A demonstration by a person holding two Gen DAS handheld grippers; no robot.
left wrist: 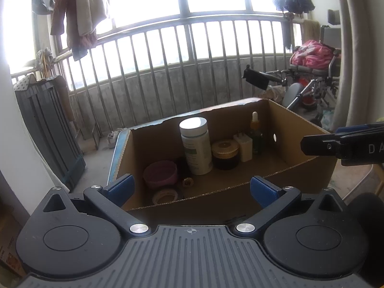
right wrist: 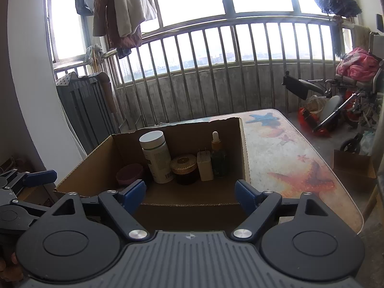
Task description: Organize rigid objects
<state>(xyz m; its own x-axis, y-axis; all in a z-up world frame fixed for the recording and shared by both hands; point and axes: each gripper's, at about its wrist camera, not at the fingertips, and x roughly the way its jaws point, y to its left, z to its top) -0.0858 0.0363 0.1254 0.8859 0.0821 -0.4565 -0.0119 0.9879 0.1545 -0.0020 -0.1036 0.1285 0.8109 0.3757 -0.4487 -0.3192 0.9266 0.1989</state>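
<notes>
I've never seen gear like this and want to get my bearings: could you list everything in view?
cardboard box: one, brown, open-topped, on the table
table: one, starfish pattern, under the box
bottle: one, white, upright in the box
jar: one, dark with gold lid, right of the bottle
charger plug: one, white, right of the jar
dropper bottle: one, dark green, far right of the row
bowl: one, pink, left of the bottle
tape roll: one, pale, near the box's front wall
left gripper: one, black with blue pads, open
right gripper: one, black with blue pads, open
</notes>
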